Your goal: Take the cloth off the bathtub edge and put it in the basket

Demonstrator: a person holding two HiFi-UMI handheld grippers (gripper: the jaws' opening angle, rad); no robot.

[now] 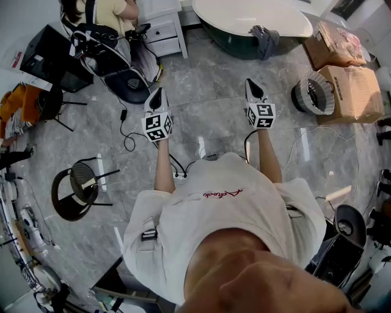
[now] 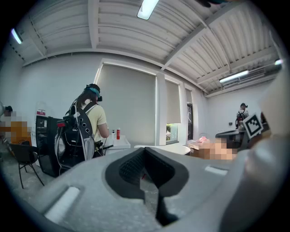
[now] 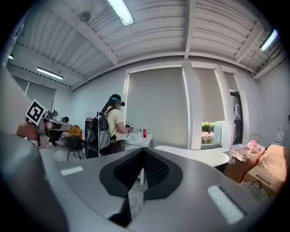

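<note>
step: approach | left gripper (image 1: 157, 98) and right gripper (image 1: 253, 92): both closed, empty | cloth (image 1: 265, 40): draped on bathtub (image 1: 244, 18) edge, well ahead of right fingers | basket (image 1: 322, 99): right of them | tip: step closer, open 1 gripper early, pinch the hanging fold

Glossy bathtub (image 1: 256, 15), soft cloth (image 1: 266, 41), polished stone floor (image 1: 214, 104)

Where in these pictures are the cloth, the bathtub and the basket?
cloth (image 1: 266, 40), head view, on its grey folds draped over the tub's edge.
bathtub (image 1: 244, 14), head view, on its bare white top.
basket (image 1: 325, 101), head view, on its white ribbed wall.
</note>
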